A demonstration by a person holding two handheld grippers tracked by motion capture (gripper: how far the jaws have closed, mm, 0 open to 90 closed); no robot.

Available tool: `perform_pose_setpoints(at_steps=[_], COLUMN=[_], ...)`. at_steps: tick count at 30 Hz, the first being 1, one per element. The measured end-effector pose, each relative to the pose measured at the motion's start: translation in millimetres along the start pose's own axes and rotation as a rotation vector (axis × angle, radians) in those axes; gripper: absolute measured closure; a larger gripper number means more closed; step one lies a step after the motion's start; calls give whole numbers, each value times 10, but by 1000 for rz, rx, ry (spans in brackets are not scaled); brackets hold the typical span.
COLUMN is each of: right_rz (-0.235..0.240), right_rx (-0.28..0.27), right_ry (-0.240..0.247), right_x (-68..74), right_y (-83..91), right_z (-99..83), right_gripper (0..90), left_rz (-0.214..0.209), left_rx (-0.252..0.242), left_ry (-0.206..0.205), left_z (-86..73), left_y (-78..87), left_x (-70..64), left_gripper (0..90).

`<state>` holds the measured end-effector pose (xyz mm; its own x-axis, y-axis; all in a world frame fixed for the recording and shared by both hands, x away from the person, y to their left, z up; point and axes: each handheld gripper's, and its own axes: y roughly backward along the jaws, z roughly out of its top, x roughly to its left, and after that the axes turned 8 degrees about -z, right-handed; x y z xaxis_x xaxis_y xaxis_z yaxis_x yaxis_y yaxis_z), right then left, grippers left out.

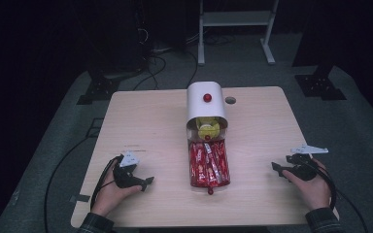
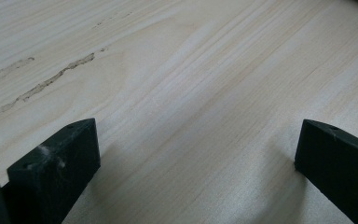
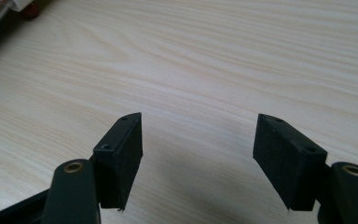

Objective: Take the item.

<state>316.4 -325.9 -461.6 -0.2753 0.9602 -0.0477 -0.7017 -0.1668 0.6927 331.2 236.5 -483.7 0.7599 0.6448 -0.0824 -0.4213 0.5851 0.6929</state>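
A: Where's the tray (image 1: 209,182) w/ the red snack packs (image 1: 209,164)?

B: Mid-worktop (image 1: 262,141), pulled out from the white dome-shaped box (image 1: 205,104). Its long axis runs front to back, twd the person.

A: Hand-held grippers?

B: Left hand-held gripper (image 1: 145,182) rests on the worktop, left of the tray, jaws spread wide, nothing btwn them. Right hand-held gripper (image 1: 277,169) rests to the tray's right, also gaping, empty.

A: Which one's nearer?

B: Roughly equal; both apart from it, tips pointing inward. Probably either side could reach the packs, moving sideways twd centre.
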Motion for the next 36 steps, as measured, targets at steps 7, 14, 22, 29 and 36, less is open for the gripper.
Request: perform_pose_setpoints(at_steps=[7, 14, 22, 29, 36], right_rz=[29, 57, 89, 109, 123], right_rx=[-16, -33, -51, -73, -81], right_ry=[8, 23, 37, 60, 84], right_x=[63, 119, 182, 254, 332], right_y=[53, 90, 155, 192, 216], right_z=[65, 134, 221, 318, 386], right_gripper=[323, 331, 341, 352, 364], left_rz=[0, 0, 0, 0, 1], left_rx=[1, 1, 4, 4, 5], left_ry=[0, -1, 0, 0, 1], left_z=[0, 0, 0, 0, 0], left_y=[1, 1, 2, 3, 3], left_x=[0, 0, 0, -1, -2], left_gripper=[0, 0, 0, 0, 0])
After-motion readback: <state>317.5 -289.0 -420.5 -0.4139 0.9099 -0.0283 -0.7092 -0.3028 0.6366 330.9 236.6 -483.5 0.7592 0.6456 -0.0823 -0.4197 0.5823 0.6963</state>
